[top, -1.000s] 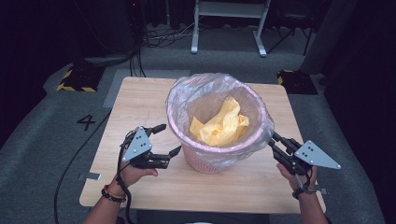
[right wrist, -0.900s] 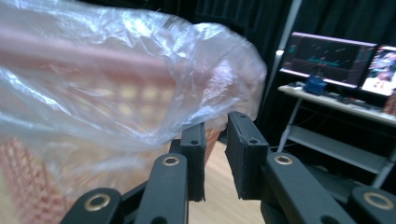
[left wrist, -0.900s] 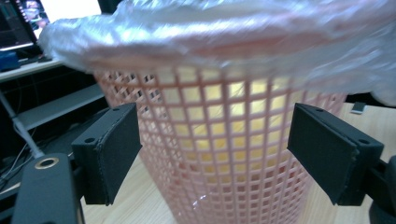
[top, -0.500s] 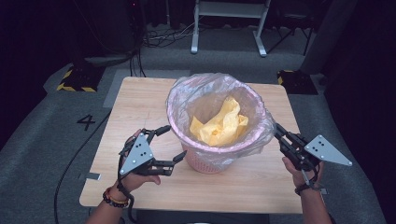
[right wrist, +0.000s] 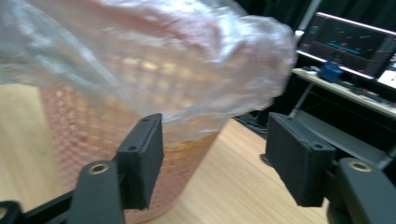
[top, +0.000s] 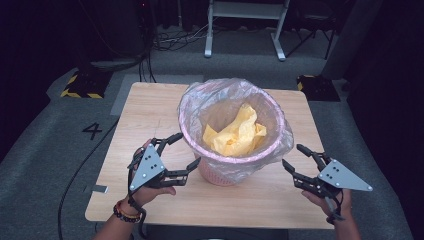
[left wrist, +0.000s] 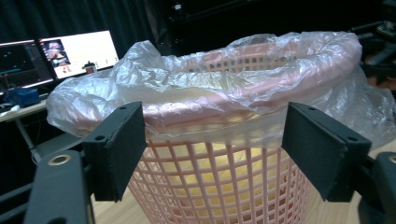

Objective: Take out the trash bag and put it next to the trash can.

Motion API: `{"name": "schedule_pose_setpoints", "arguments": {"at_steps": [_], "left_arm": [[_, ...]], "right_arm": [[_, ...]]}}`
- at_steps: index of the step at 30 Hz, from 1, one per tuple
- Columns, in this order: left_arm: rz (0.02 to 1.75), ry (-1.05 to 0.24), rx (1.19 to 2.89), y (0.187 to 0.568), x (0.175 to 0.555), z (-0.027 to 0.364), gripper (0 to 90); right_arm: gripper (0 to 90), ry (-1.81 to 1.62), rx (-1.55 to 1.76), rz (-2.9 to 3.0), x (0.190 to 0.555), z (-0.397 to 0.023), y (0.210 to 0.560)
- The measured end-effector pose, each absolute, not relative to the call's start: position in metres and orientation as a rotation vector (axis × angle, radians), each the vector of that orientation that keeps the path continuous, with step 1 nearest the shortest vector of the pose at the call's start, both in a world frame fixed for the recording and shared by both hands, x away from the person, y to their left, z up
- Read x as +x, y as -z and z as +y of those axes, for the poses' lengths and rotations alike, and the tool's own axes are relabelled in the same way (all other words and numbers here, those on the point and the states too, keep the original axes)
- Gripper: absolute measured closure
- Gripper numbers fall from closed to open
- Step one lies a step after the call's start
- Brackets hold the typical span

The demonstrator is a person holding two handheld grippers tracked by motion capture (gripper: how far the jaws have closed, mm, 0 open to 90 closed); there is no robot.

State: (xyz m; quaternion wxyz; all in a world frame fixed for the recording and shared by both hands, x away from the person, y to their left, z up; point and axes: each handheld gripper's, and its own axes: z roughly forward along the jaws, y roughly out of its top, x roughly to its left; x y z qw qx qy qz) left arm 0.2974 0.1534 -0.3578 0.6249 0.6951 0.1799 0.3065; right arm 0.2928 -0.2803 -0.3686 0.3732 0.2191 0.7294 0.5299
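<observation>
Bin liner: a clear plastic bin liner (top: 235, 107) is sitting in the basket, its edge folded out over the rim and bunching loosely on the right side (right wrist: 196, 70).
Basket: the pink lattice waste basket (left wrist: 219, 186) is standing upright near the middle of the worktop (top: 150, 107), slightly toward the person.
Contents: crumpled yellow paper (top: 235, 135) is lying inside the liner, below the rim.
Left hand-held gripper: the left hand-held gripper (top: 186, 150) is hovering just beside the basket's left wall with its jaws spread, easing inward a little, nothing between them; in the left gripper view they are framing the folded liner edge.
Right hand-held gripper: the right hand-held gripper (top: 294, 156) is hanging near the overhanging film on the right, its jaws having just been opening and now standing wide, with no film pinched.
Risk, thin film: a pinch that is catching only a wisp of liner is likely to slip or tear it.
Risk, light basket: a one-sided pull is likely to drag or tip the basket, since nothing is steadying it.
Risk, snag: jaws closing low could be catching the lattice along with the film.
</observation>
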Motion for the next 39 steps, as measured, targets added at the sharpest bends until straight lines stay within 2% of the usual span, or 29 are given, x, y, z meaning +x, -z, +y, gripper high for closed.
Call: {"name": "schedule_pose_setpoints", "arguments": {"at_steps": [4,7,10,11,12,15,21,25,27,32,39], "left_arm": [[0.414,-0.709,1.593,0.358,0.297,0.152,24.8],[0.406,-0.706,1.594,0.358,0.297,0.152,29.0],[0.410,-0.710,1.596,0.358,0.296,0.152,33.3],[0.410,-0.710,1.596,0.358,0.296,0.152,34.6],[0.405,-0.716,1.600,0.358,0.296,0.153,35.0],[0.407,-0.722,1.601,0.357,0.295,0.152,34.7],[0.386,-0.742,1.608,0.355,0.291,0.149,34.7],[0.371,-0.756,1.623,0.355,0.289,0.146,40.9],[0.351,-0.760,1.626,0.355,0.288,0.146,47.7],[0.335,-0.768,1.632,0.353,0.285,0.145,47.6],[0.289,-0.764,1.624,0.347,0.276,0.138,32.7]], "right_arm": [[31.2,-1.414,0.547,1.905,0.294,-0.268,0.375],[34.7,-1.459,0.565,1.917,0.297,-0.260,0.378],[55.7,-1.476,0.583,1.877,0.297,-0.257,0.376],[55.7,-1.476,0.583,1.877,0.297,-0.257,0.376],[73.6,-1.516,0.587,1.843,0.296,-0.260,0.372],[84.3,-1.536,0.594,1.810,0.294,-0.263,0.366],[87.7,-1.541,0.594,1.716,0.285,-0.269,0.351],[87.4,-1.478,0.589,1.650,0.281,-0.263,0.330],[86.8,-1.465,0.578,1.639,0.281,-0.260,0.323],[85.4,-1.428,0.529,1.639,0.280,-0.251,0.314],[90.0,-1.427,0.514,1.673,0.284,-0.248,0.309]]}}
